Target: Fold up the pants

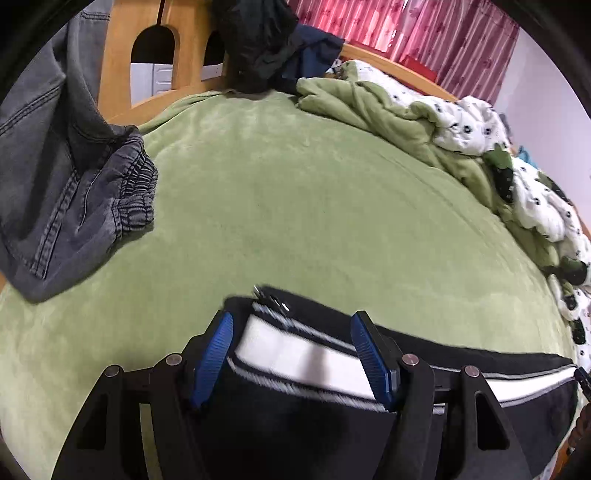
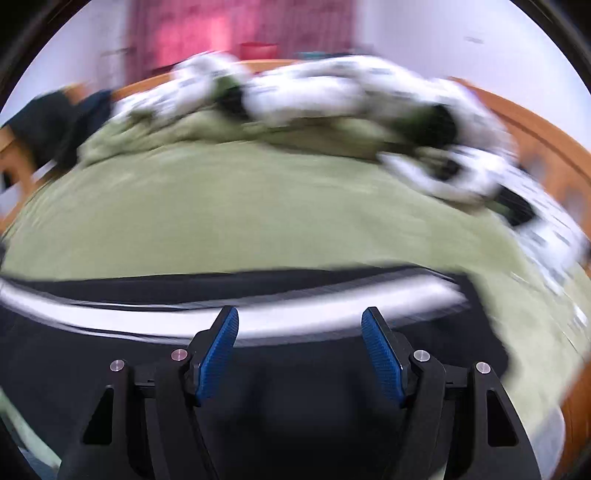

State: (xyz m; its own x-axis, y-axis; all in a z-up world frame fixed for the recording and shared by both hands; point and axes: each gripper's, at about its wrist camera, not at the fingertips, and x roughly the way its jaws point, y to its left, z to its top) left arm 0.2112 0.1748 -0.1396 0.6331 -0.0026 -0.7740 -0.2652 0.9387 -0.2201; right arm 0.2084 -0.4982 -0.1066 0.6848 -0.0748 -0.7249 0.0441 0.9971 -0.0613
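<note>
Black pants (image 1: 295, 424) with a broad white side stripe (image 1: 303, 354) lie flat along the near edge of the green bed. In the left wrist view my left gripper (image 1: 292, 319) hovers over one end of them. Its blue pads (image 1: 212, 362) stand wide apart and the fabric lies flat below, not pinched. The right wrist view is blurred by motion. There the same black pants (image 2: 74, 354) and white stripe (image 2: 110, 310) run across the lower frame. My right gripper (image 2: 300, 313) is open above them with nothing between its pads.
The green bed sheet (image 1: 295, 203) stretches ahead. Grey jeans (image 1: 66, 184) lie at the left. A rumpled green and white quilt (image 1: 461, 122) runs along the far right side. Dark clothes (image 1: 266, 40) are heaped against the wooden bed frame (image 1: 118, 74). A red curtain (image 1: 424, 33) hangs behind.
</note>
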